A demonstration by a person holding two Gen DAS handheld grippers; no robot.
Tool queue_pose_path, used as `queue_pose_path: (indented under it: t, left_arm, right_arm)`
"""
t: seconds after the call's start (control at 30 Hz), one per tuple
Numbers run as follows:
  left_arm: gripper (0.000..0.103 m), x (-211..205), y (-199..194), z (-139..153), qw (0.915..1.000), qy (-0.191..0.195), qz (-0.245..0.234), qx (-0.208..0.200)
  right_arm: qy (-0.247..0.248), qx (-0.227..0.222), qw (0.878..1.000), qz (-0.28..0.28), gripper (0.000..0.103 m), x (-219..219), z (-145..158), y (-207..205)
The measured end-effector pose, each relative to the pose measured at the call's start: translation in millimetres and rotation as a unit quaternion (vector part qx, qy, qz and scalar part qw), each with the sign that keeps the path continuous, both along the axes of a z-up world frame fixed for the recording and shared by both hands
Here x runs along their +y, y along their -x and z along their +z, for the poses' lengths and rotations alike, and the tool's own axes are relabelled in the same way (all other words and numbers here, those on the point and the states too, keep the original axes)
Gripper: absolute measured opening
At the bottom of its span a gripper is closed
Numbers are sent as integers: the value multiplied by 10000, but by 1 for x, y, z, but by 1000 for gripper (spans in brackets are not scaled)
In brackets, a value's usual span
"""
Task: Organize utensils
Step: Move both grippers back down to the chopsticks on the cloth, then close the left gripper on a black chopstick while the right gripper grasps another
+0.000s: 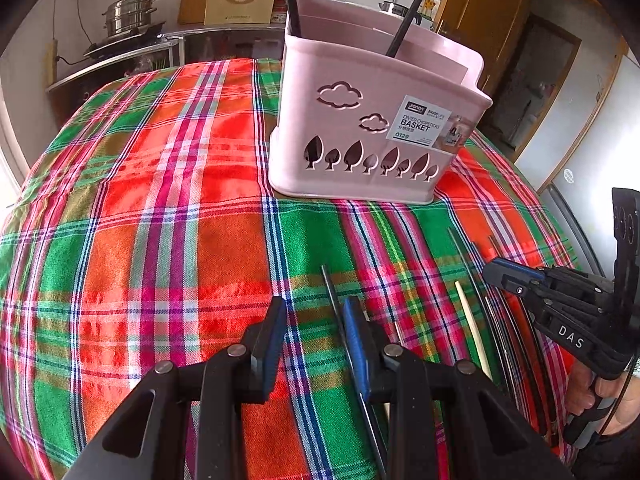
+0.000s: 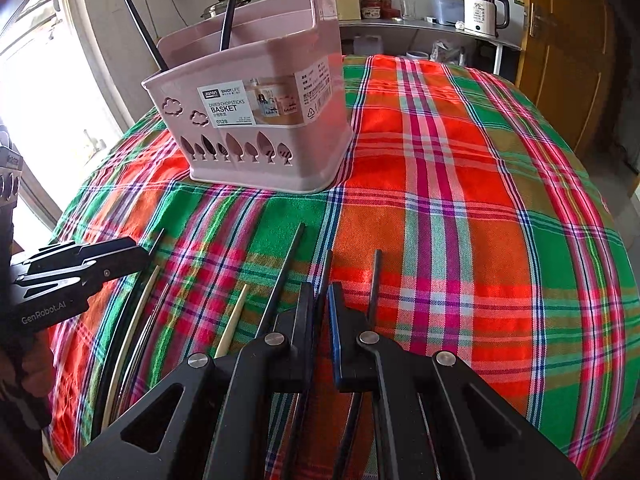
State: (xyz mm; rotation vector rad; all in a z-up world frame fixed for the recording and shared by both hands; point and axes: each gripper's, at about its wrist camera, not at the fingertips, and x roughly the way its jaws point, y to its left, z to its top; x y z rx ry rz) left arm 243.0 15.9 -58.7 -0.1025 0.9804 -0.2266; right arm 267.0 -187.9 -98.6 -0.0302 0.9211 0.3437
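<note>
Table draped in a red, green and pink plaid cloth (image 2: 460, 208). Standing on it, a pink chopstick basket (image 2: 260, 120). Lying nearer, side by side: dark chopsticks (image 2: 286, 268) and pale chopsticks (image 2: 236, 320).
</note>
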Motion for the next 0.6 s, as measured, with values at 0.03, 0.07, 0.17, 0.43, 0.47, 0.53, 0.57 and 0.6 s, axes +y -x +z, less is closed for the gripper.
queue_pose_path:
  t: [0.03, 0.07, 0.17, 0.43, 0.47, 0.53, 0.57, 0.6]
  left_arm:
    - [29, -1, -1, 0, 10000, -43, -4, -12]
    - [29, -2, -2, 0, 10000, -75, -12, 4]
    - [27, -6, -5, -1, 9998, -196, -19, 34]
    - [8, -22, -4, 0, 9980, -612, -136, 15]
    - [8, -25, -3, 0, 9976, -671, -160, -2]
    - [8, -27, -3, 0, 9970, -755, -189, -27]
    - [8, -27, -3, 0, 9969, -767, -198, -29]
    - [7, -26, -3, 0, 9969, -762, -201, -26]
  right_arm:
    - [19, 6, 10000, -2, 7, 0, 0, 0]
    - [37, 10, 10000, -6, 7, 1, 0, -1]
    - [96, 8, 10000, -8, 7, 3, 0, -1]
    - [288, -17, 9996, 8, 7, 10, 0, -3]
    - [293, -22, 9996, 10, 7, 10, 0, -3]
    - [277, -24, 9996, 1, 6, 11, 0, -4]
    - [263, -24, 9997, -2, 6, 10, 0, -4]
    - [241, -21, 9997, -12, 6, 10, 0, -4]
